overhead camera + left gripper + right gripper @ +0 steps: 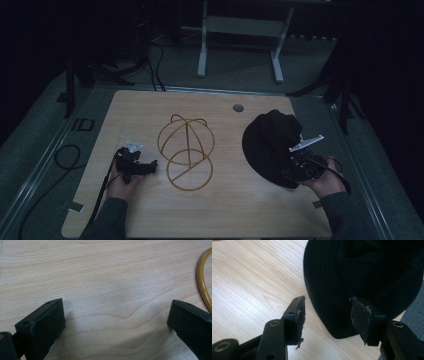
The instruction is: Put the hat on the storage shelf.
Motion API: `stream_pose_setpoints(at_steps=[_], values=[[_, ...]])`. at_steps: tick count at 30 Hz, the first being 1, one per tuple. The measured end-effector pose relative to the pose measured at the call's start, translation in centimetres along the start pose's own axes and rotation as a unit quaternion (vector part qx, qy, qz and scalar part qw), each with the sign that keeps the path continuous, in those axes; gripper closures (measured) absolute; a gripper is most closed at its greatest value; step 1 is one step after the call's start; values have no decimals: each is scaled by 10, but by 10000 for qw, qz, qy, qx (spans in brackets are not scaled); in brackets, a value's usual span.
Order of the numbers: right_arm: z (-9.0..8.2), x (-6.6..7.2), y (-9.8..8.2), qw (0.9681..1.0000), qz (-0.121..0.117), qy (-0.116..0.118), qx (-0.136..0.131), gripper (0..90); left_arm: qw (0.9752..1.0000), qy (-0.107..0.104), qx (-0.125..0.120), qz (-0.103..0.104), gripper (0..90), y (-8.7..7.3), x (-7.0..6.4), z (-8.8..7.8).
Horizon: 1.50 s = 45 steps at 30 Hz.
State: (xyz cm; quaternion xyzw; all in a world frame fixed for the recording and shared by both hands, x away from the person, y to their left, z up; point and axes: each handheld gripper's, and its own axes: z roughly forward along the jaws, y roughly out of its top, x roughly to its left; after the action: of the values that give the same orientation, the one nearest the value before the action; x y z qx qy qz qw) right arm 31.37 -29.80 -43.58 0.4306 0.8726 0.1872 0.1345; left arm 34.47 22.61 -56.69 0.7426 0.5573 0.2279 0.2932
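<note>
Now, table: a pale wooden table (pixel 150 107) with a small round hole (pixel 238 107) near its far edge.
Hat: a black hat (pixel 267 137) lies on the right side of the table, its brim reaching close to the right edge. In the right gripper view the hat's brim (pixel 362 272) is dark and ribbed.
Right gripper: the right gripper (pixel 291 170) is at the near edge of the hat's brim. Its jaws stand apart. The brim's edge lies below the gap between them, and the pads do not press on it.
Right hand: the right hand (pixel 330 182) holds that gripper from behind.
Stand: a yellow wire hat stand (pixel 186 150) sits in the middle of the table, well apart from the hat.
Left gripper: the left gripper (pixel 150 167) rests just beside the stand's round base. Its jaws are wide apart with bare wood between them.
Left hand: the left hand (pixel 122 182) holds it low over the table.
</note>
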Motion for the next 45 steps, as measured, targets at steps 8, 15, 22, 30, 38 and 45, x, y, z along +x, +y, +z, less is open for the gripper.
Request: stream_pose_setpoints(at_steps=[8, 15, 22, 30, 38, 45], values=[[-3, -15, -3, 9996, 245, -73, 73, 446, 10000, -1, 5, 1, 16, 0, 0, 0], [-2, -27, -3, 9990, 407, -88, 174, 438, 10000, -1, 1, 0, 15, 0, 0, 0], [0, -35, 1, 9985, 472, -89, 282, 439, 10000, -1, -3, -1, 15, 0, 0, 0], [5, -42, 12, 9978, 528, -162, 355, 420, 10000, 0, 1, 0, 15, 0, 0, 0], [14, -47, 30, 9972, 562, -155, 466, 417, 10000, 1, -9, -9, 15, 0, 0, 0], [23, -52, 45, 9959, 634, -141, 631, 395, 10000, -1, 2, 1, 15, 0, 0, 0]])
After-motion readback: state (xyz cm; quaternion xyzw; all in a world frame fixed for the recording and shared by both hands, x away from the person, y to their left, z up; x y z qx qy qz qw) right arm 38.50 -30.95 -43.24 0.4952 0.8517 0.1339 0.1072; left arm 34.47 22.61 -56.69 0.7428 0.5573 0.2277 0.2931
